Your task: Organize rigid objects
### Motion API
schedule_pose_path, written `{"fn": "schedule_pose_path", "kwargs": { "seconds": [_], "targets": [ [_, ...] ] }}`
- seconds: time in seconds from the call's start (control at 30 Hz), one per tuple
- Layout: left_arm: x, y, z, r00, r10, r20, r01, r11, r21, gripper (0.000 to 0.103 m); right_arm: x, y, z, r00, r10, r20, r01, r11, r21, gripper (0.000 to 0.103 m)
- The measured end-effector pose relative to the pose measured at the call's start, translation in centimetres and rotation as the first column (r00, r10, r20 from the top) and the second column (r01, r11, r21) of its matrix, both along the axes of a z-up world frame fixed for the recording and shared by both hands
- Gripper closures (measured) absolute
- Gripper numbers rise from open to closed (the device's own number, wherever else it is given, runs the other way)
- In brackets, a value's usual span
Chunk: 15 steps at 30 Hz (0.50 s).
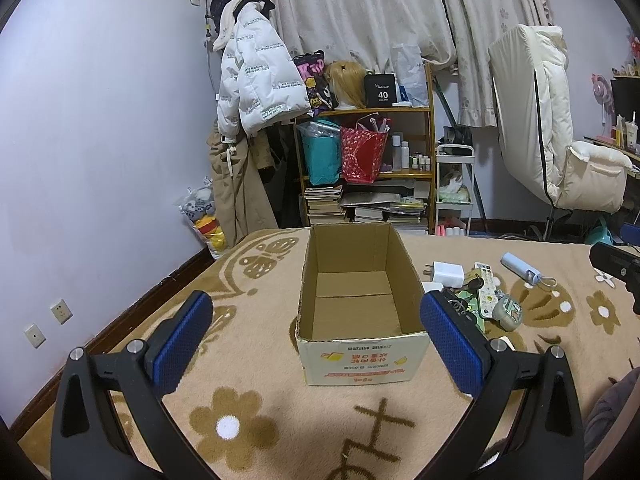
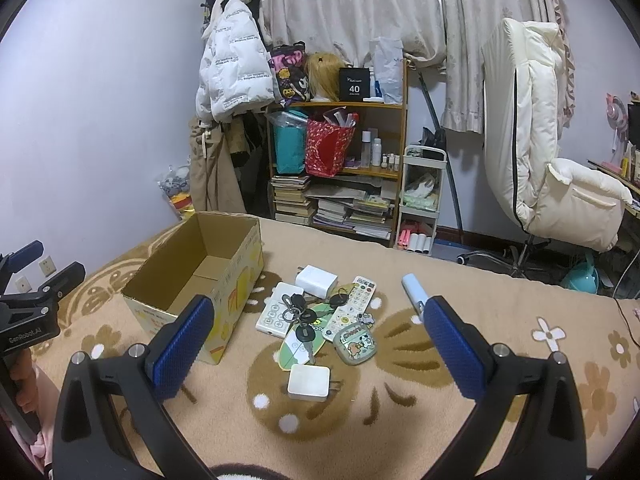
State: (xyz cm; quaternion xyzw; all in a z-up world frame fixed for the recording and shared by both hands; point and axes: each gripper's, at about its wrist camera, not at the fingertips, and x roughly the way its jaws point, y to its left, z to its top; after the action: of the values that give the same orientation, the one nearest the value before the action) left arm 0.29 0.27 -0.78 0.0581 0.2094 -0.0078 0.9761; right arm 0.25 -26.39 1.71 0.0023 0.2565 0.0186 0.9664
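Right wrist: charger [image 2: 308, 382] between claw [image 2: 318, 334] fingers.

In the left wrist view, the left claw's [image 1: 316, 340] own right blue pad [image 1: 452, 344] covers part of the heap of small items beside the open cardboard box [image 1: 356, 300], so the white remote control [image 1: 486, 290] and the dark bunch of keys [image 1: 472, 282] show only partly. The right claw [image 1: 618, 276] is cut off by the picture's right edge. The print on the box front is upside down and too small to read. In the right wrist view, the pale blue cylinder's [image 2: 414, 292] near end is hidden behind that claw's right blue pad [image 2: 454, 344].
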Motion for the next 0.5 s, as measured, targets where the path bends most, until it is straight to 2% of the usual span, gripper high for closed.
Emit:
{"fn": "schedule_pose_path", "kwargs": {
  "seconds": [0.5],
  "targets": [
    [-0.25, 0.02, -0.02, 1.0, 0.005, 0.005, -0.005, 1.0, 0.001, 0.0, 0.03, 0.02, -0.04, 1.0, -0.001, 0.001, 0.001, 1.0, -0.001, 0.0]
  ]
}}
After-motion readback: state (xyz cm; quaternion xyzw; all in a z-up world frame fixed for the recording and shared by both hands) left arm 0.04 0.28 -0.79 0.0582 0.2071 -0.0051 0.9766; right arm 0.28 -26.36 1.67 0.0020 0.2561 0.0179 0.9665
